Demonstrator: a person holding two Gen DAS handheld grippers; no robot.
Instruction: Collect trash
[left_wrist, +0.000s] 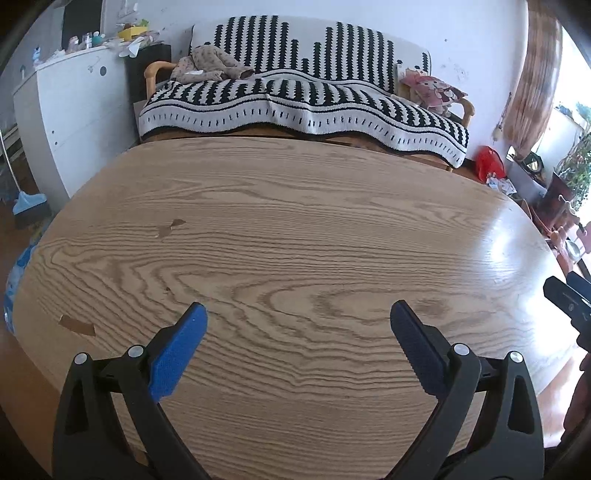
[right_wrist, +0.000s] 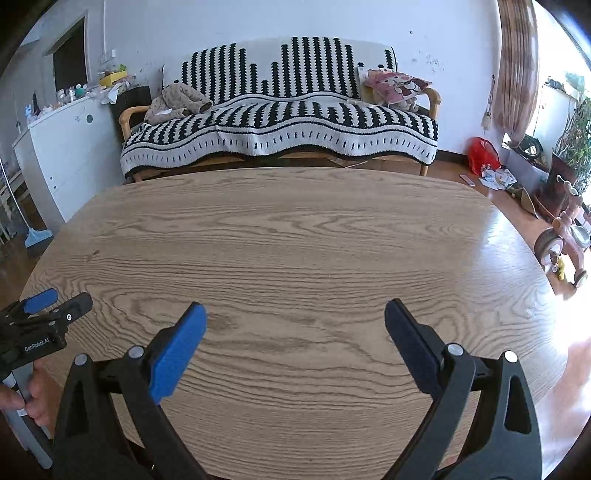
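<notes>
Left wrist: wooden table (left_wrist: 295, 229), striped sofa (left_wrist: 303, 99)

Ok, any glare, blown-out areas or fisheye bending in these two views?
Left wrist: window glare on the oval wood-grain table, right edge overexposed, black-and-white striped sofa throw bowed. Right wrist: stronger washout along the table's right rim and the window.

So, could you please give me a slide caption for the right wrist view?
Open right gripper above a wooden table, facing a striped-blanket sofa.
</notes>
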